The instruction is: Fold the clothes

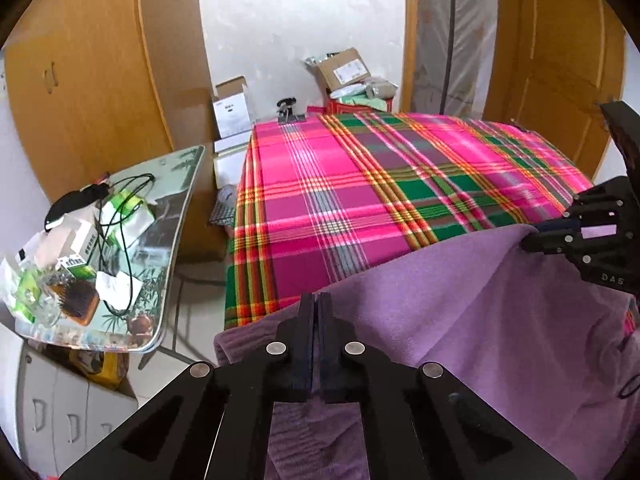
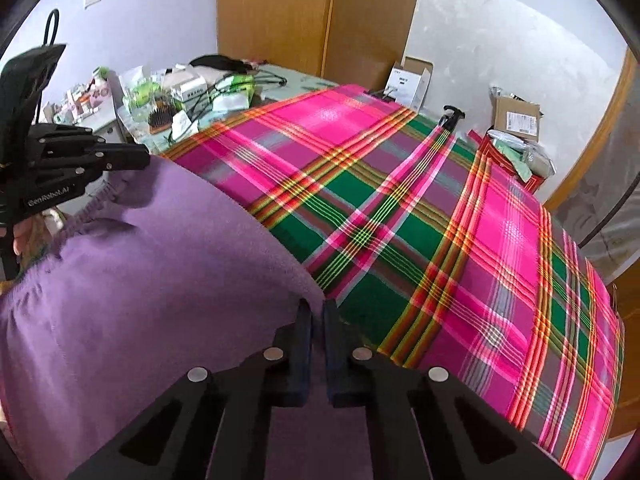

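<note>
Left wrist view: the left gripper point(image 1: 317, 308) is clamped on the edge of a purple fleece garment point(image 1: 460, 320) at bottom centre, fingers nearly touching with fabric between. The garment fills the lower right and its bottom is cut off by the frame. The right gripper point(image 1: 534, 236) pokes in at the right edge, pinching the same upper hem. A pink-green plaid bedsheet point(image 1: 340, 200) lies behind, and a cluttered side table point(image 1: 176, 240) sits left.

Right wrist view: the right gripper point(image 2: 316, 312) grips the garment point(image 2: 140, 280) at bottom centre; the left gripper point(image 2: 136, 158) holds it upper left. What kind of garment it is, can't tell.
</note>
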